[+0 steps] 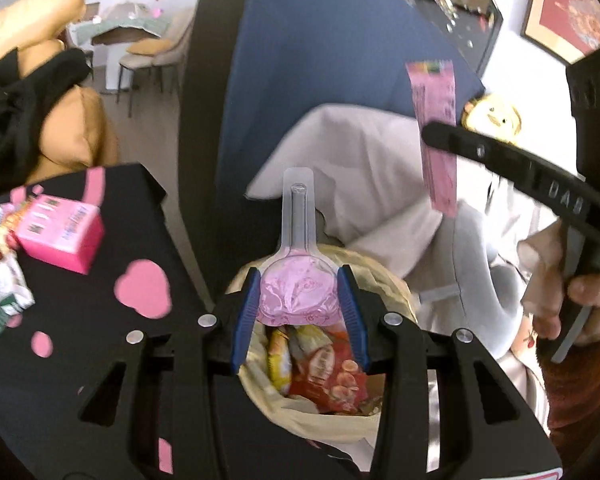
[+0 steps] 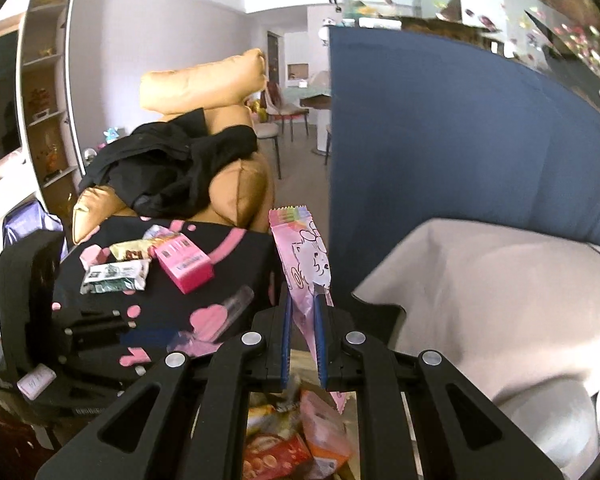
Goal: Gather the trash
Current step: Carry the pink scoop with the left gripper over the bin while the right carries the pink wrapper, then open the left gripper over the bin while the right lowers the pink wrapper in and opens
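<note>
My left gripper (image 1: 300, 280) is shut on a clear spoon-shaped blister pack (image 1: 298, 208) with pink foil, its blue pads pressing both sides of the bowl. It hangs right over a bin lined with a yellowish bag (image 1: 256, 384) that holds several snack wrappers (image 1: 324, 368). My right gripper (image 2: 305, 304) is shut on a long pink wrapper (image 2: 304, 248) with a cartoon print, also above the bin's trash (image 2: 292, 440). In the left wrist view the right gripper (image 1: 430, 132) comes in from the right with the pink wrapper (image 1: 436, 92) standing upright in it.
To the left stands a black table with pink hearts (image 1: 148, 232), bearing a pink box (image 2: 184, 264) and a green-white wrapper (image 2: 114, 276). A blue sofa back (image 2: 440, 140) and a white cushion (image 2: 480, 300) lie behind the bin. Orange cushions carry a black garment (image 2: 172, 168).
</note>
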### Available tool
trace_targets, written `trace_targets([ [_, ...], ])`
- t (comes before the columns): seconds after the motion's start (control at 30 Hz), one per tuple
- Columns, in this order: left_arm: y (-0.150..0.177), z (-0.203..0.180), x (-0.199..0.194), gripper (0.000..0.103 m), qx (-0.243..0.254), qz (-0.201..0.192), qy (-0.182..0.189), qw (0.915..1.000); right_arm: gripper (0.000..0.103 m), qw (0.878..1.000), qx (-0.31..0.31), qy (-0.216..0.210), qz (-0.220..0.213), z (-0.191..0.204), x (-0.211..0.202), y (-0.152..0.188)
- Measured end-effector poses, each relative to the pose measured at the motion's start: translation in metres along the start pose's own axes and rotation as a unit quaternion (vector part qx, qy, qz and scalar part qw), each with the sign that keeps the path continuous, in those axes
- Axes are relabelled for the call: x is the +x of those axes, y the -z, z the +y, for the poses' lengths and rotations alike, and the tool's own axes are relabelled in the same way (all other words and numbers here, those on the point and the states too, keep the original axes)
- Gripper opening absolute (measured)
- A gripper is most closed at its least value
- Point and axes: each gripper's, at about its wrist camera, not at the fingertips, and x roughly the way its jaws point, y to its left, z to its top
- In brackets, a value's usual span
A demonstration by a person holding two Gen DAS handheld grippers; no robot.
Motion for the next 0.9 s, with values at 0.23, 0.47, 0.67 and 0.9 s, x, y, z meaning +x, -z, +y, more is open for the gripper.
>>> trace_targets([
  [0.23, 0.022, -0.019, 0.033, 0.038, 0.012, 0.037, 0.017, 0.9991, 0.011, 1.0, 0.017, 0.005, 0.008, -0.019, 0.0, 0.016],
  [0.47, 0.03, -0.019, 0.046, 0.052, 0.014, 0.057, 0.038, 0.9975, 0.011, 1.0, 0.024, -0.007, 0.017, -0.02, 0.006, 0.024],
  [0.67, 0.03, 0.017, 0.027, 0.054, -0.027, 0.044, 0.005, 0.9987, 0.011, 0.999, 0.023, -0.021, 0.04, -0.013, 0.019, 0.038],
  [0.9, 0.043, 0.071, -0.012, 0.055, -0.075, 0.025, -0.042, 0.996, 0.011, 0.995, 0.037, -0.04, 0.085, -0.006, 0.04, 0.071],
])
